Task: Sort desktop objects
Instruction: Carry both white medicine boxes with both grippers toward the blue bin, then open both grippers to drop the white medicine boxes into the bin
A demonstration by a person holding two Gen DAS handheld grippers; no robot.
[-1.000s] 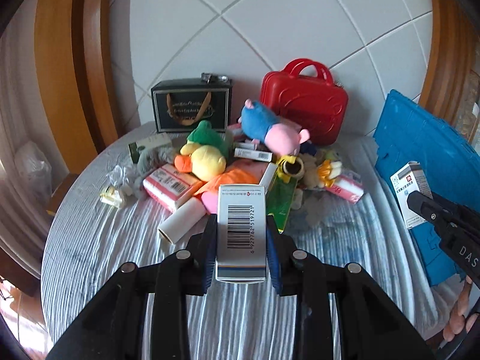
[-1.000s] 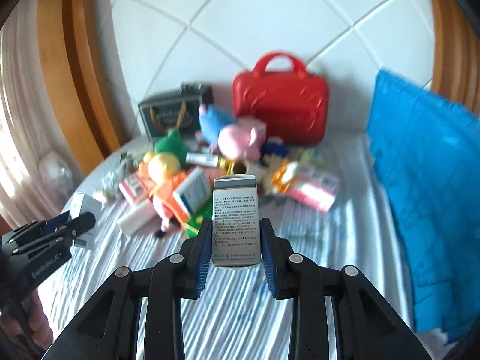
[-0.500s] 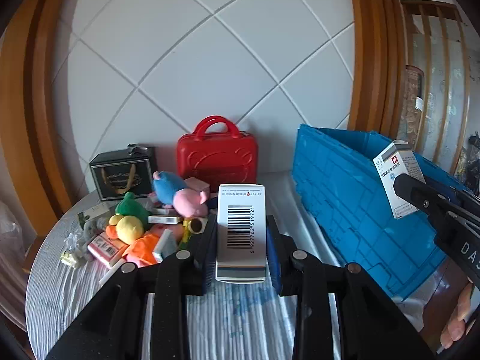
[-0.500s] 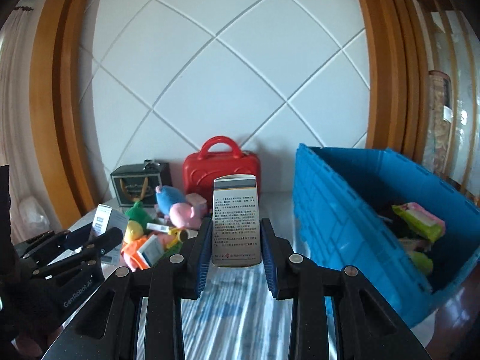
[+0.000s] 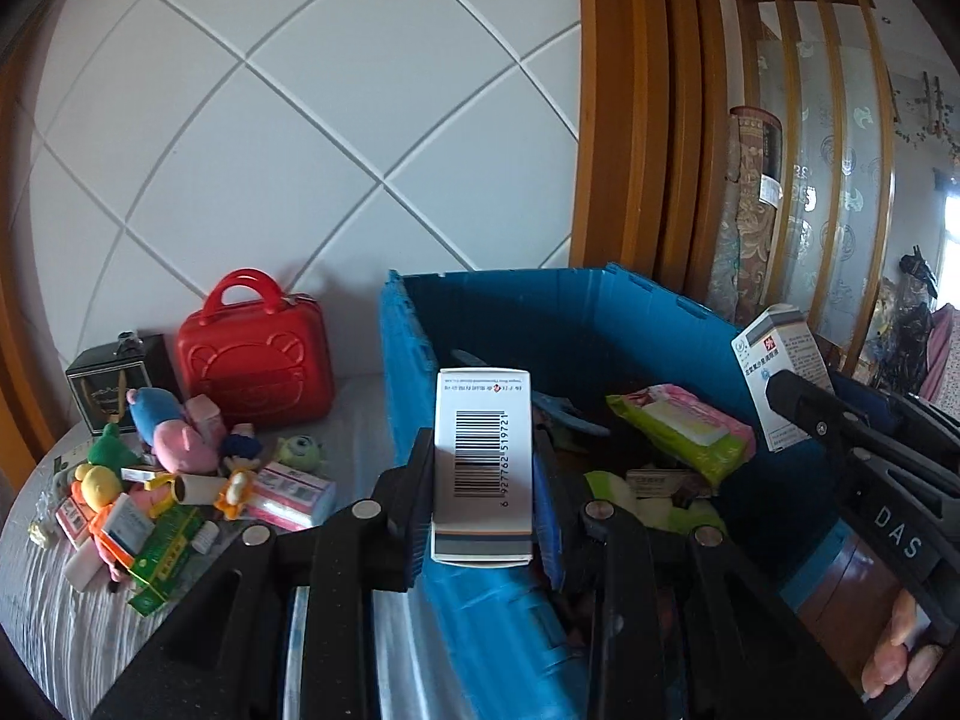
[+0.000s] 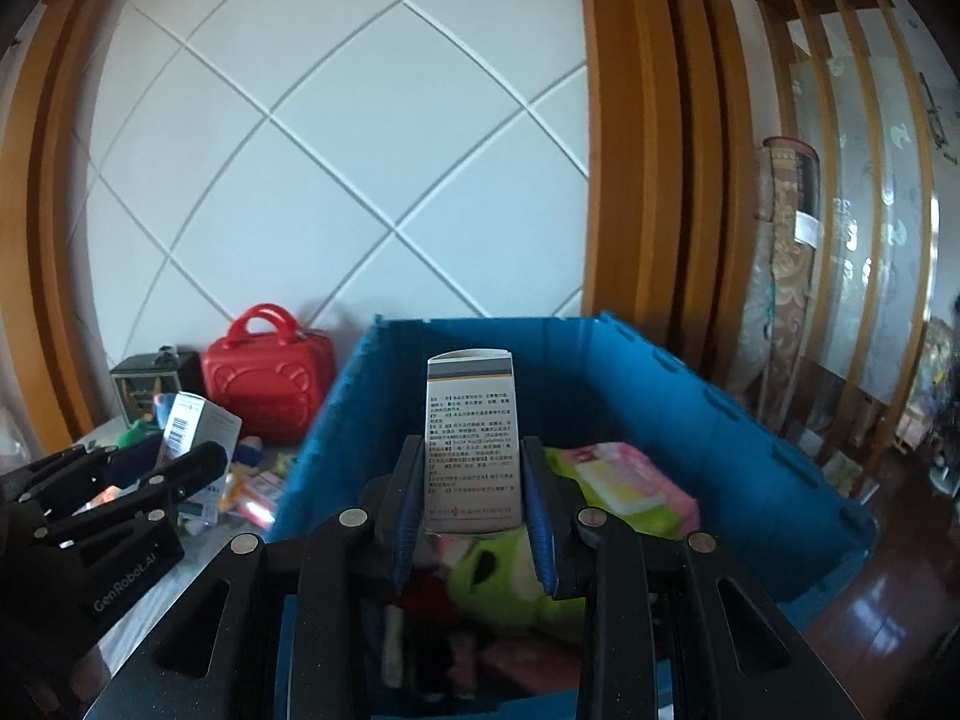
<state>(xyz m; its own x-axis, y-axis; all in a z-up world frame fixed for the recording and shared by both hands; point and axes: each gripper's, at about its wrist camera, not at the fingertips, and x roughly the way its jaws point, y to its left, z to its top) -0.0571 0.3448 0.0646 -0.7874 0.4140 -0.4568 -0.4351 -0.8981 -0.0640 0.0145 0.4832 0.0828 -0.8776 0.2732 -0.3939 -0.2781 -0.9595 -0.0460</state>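
Both grippers are clamped on small cartons. From its own camera, the left gripper (image 5: 483, 495) pinches a barcode box (image 5: 483, 456) upright between blue pads, poised over the near left wall of the blue crate (image 5: 402, 372). That view alone lays out the pile (image 5: 180, 480) of plush toys and packets on the striped cloth, with the red case (image 5: 258, 360) and a dark gift bag (image 5: 108, 387) behind it against the quilted wall, and a fingertip (image 5: 900, 630) under the other tool at the lower right. The right gripper (image 6: 471, 495) grips a text box (image 6: 471, 450) upright, held over the crate's middle; its camera looks deeper inside, showing a green plush (image 6: 504, 576) under a pink-and-green wipes pack (image 6: 624, 480), where the left view shows only the pack and some loose items. Each camera catches the other tool from the side, carton in its tips.
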